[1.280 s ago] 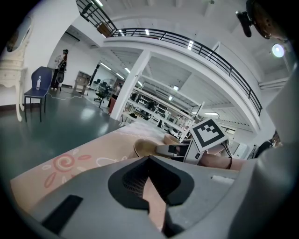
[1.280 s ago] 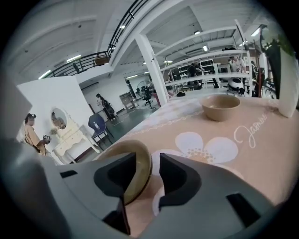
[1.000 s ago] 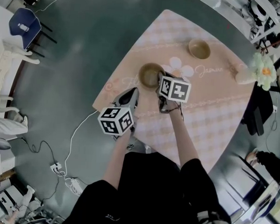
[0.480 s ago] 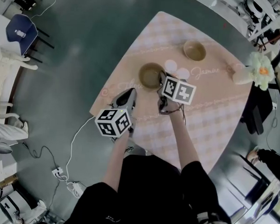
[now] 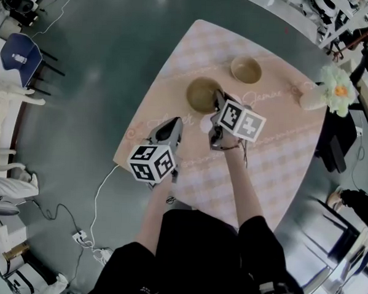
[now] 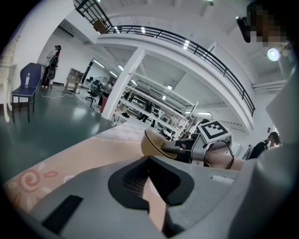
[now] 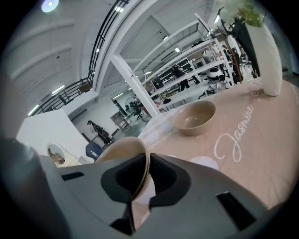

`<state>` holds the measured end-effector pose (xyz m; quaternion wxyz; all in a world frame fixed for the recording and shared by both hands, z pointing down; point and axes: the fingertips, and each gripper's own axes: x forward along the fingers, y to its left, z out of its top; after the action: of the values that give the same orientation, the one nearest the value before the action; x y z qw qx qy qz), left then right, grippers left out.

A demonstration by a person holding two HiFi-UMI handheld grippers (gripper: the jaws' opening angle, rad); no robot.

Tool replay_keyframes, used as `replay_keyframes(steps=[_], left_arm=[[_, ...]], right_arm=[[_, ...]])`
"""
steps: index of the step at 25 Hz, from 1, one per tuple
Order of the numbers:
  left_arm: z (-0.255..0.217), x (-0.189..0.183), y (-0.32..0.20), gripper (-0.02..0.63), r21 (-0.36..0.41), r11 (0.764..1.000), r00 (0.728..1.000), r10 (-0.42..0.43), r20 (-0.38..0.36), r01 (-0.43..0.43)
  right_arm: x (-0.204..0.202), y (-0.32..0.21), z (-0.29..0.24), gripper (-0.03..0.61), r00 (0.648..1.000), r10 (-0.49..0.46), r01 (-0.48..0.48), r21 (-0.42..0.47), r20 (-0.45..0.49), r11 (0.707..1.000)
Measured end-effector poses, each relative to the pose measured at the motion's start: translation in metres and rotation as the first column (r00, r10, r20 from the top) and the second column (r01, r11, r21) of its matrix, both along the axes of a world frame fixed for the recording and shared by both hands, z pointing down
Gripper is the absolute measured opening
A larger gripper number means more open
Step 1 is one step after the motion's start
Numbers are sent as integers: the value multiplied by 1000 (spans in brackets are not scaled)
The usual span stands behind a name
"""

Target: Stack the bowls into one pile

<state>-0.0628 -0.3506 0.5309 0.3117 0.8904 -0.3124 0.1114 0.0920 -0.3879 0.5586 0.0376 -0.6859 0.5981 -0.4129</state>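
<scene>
— What is the right gripper (image 7: 144, 173) doing?

— It's clamping the rim of the tan bowl (image 5: 202, 94), one jaw sitting inside the bowl and one outside. The bowl is tipping to one side in that grip, over the middle of the pink checked table (image 5: 282, 156).

— And the left gripper (image 5: 171, 125)?

— It's hanging near the table's edge, well apart from the bowl. Its jaws are sitting drawn together with nothing between them.

— Where is the other one lying?

— The second bowl (image 5: 246, 69) is sitting upright on the cloth farther out, apart from the first. Beyond it, a white vase (image 7: 268, 51) of flowers is standing near the far corner.
</scene>
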Motion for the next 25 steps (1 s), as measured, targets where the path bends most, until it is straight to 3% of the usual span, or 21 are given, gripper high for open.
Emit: replay_keyframes(steps=[10,25], left_arm=[[-7,43,-14,-3,12,998,998,65,-20,-65],[4,92,-17,-3,1,988,988,156,-15,-156]], right_arm=[[49,-6,-16,18,991,135,-135,47,1,990],[124,-11,-24,18,946,323,-320,84,-23,944]])
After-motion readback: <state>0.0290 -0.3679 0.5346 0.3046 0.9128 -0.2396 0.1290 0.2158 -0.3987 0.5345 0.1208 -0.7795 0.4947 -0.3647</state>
